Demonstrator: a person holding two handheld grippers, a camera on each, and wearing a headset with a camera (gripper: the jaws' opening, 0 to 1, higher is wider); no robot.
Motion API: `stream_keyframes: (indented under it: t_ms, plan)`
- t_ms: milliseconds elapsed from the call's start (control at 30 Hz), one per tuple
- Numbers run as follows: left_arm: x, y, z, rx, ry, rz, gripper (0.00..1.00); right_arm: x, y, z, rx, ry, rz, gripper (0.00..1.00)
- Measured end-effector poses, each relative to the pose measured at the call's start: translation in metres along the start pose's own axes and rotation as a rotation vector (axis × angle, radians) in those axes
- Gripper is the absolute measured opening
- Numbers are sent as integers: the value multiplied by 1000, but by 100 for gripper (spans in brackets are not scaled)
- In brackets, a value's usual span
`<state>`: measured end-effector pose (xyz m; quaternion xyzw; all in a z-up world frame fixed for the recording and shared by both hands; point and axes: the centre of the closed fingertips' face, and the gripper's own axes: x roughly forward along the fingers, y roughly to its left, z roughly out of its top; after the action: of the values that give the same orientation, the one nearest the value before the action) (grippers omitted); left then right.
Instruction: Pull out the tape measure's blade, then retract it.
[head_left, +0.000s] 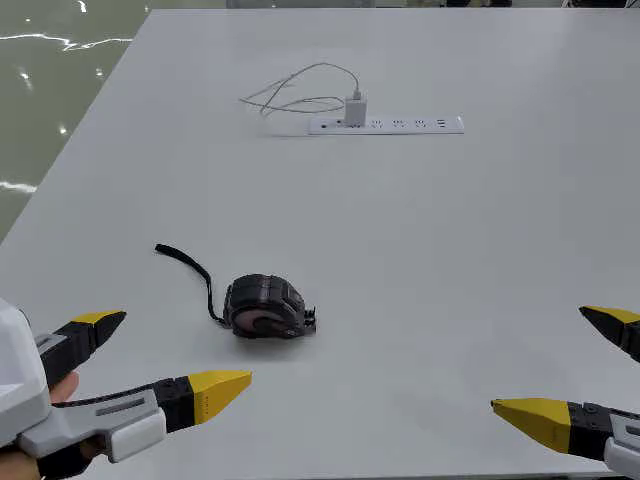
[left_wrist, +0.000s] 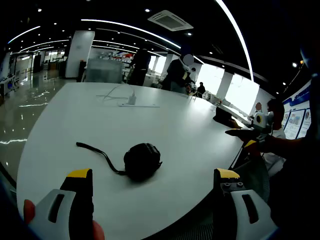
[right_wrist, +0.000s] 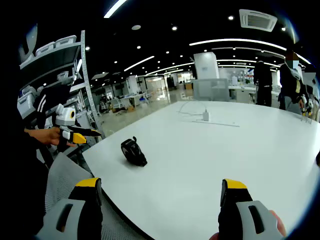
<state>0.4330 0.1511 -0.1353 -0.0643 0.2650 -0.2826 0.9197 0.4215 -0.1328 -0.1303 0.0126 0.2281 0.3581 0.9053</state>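
Note:
A dark tape measure (head_left: 265, 307) lies on the white table (head_left: 400, 230), its black wrist strap (head_left: 190, 268) trailing to the left. The blade is inside the case. My left gripper (head_left: 165, 355) is open near the table's front left edge, just left of and short of the tape measure (left_wrist: 142, 160), nothing between its yellow-tipped jaws. At the front right edge my right gripper (head_left: 570, 365) stands open too, well apart from the tape measure (right_wrist: 132, 151). The left gripper (right_wrist: 80, 134) also appears at the left of the right gripper view.
A white power strip (head_left: 387, 124) with a plugged-in charger (head_left: 356, 107) and a looped cable (head_left: 295, 95) lies at the far middle of the table. People stand beyond the table's far end (left_wrist: 175, 70). The floor drops off along the table's left edge.

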Motion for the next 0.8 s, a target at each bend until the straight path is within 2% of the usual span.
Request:
stream_keyframes:
  t_ms: [800]
  plan:
    - [1, -5, 1, -18, -4, -27, 99, -2, 1, 2, 8, -13, 6, 98]
